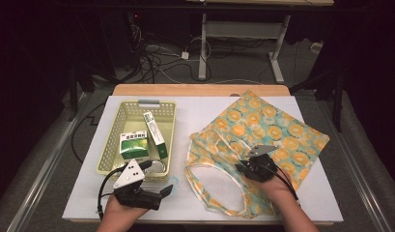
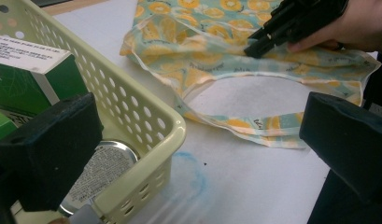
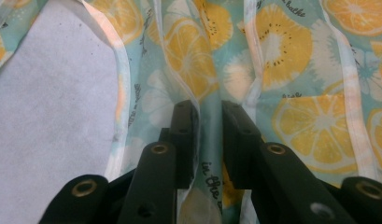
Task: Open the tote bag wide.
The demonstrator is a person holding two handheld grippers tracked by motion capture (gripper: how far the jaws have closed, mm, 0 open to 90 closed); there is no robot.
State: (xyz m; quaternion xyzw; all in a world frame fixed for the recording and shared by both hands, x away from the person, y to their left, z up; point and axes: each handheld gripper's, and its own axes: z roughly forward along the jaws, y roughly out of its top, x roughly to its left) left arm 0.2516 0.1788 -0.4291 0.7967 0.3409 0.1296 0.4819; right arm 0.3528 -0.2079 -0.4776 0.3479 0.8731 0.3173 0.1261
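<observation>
Bag (image 1: 262, 130): teal cloth printed with orange and yellow citrus slices, pale white flowers and small black script; white piping along the edges.
Basket (image 1: 119, 126), left of the bag: pale yellow, perforated walls, grey handle clip.
Boxes (image 1: 134, 145) inside the basket: green and white.
Table sheet (image 1: 195, 116) beneath the bag: white, with a faint blue smudge near the basket's corner.
Right gripper (image 1: 241, 166) on the bag: black.
Left gripper (image 1: 167, 190): black.

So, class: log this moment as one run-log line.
left gripper: open, beside basket | right gripper: fingers pinching fabric bag | bag flat on table
</observation>
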